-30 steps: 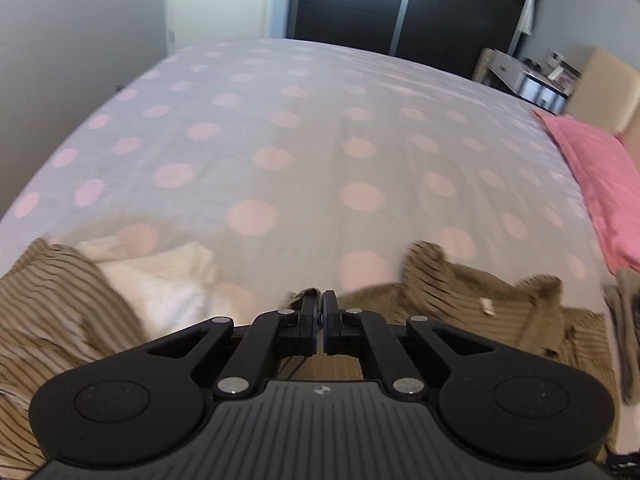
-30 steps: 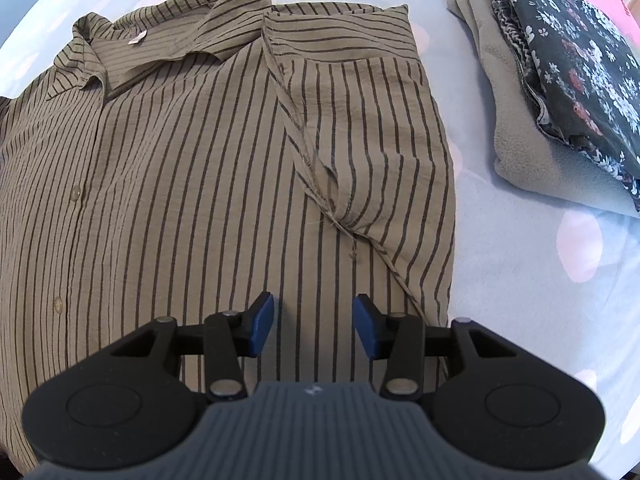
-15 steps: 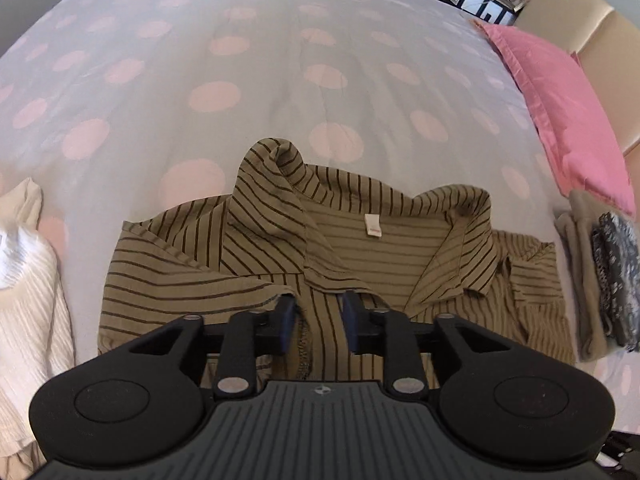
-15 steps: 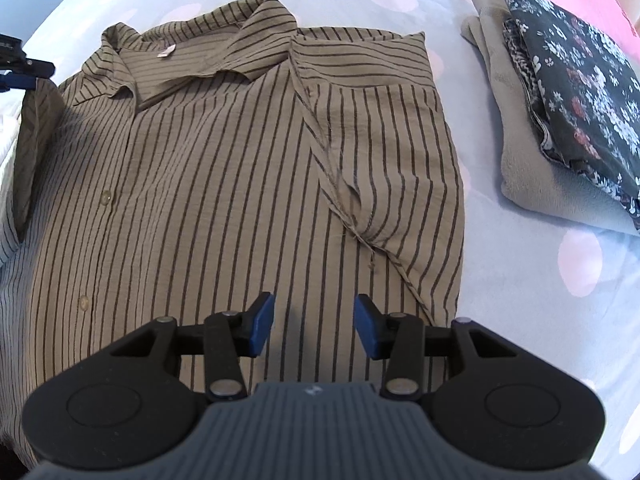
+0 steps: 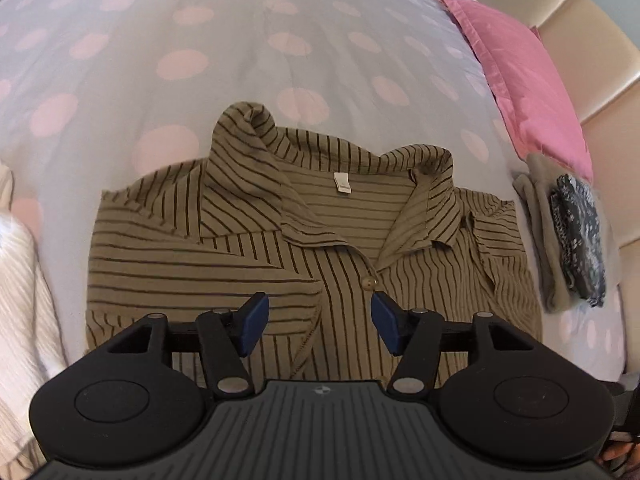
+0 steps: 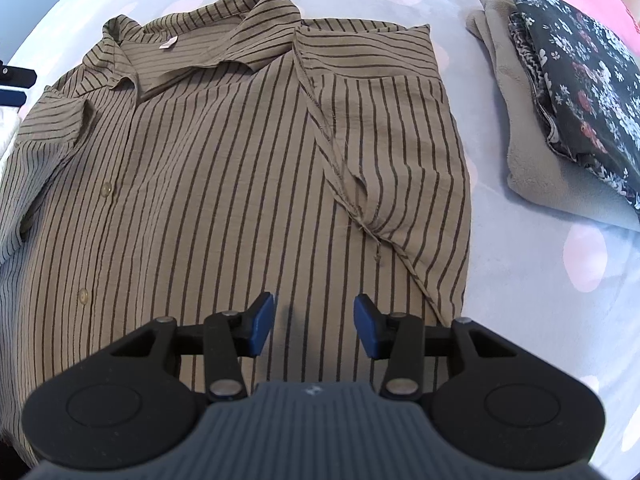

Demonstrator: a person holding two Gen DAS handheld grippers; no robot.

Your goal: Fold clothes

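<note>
1. The striped shirt (image 6: 224, 184) lies face up on the dotted bedspread (image 5: 200, 40), buttoned, collar away from the cameras. Both sleeve sides are turned in over the front; the one on the right of the right wrist view ends in a puckered seam.
2. That pucker is the first risk: I judge that a further fold made over it would lock the crease in and leave the packet lopsided.
3. The collar (image 5: 256, 148) stands curled up at one point. Pressed flat as it is, it would likely set crooked.
4. The left gripper (image 5: 316, 326) hangs over the placket near the top button (image 5: 369, 282), its jaws opening with no cloth between them. Its turned-in sleeve lies loose, and could slide back out if brushed.
5. The right gripper (image 6: 314, 328) stands apart over the lower front, gripping nothing. Closing there would probably pinch only the top layer and drag the button line askew.
6. A folded stack (image 6: 560, 92) of grey and floral pieces sits just beside the shirt; a wide sweep could knock it.
7. A cream garment (image 5: 20, 280) lies close on the other side and could get caught in.
</note>
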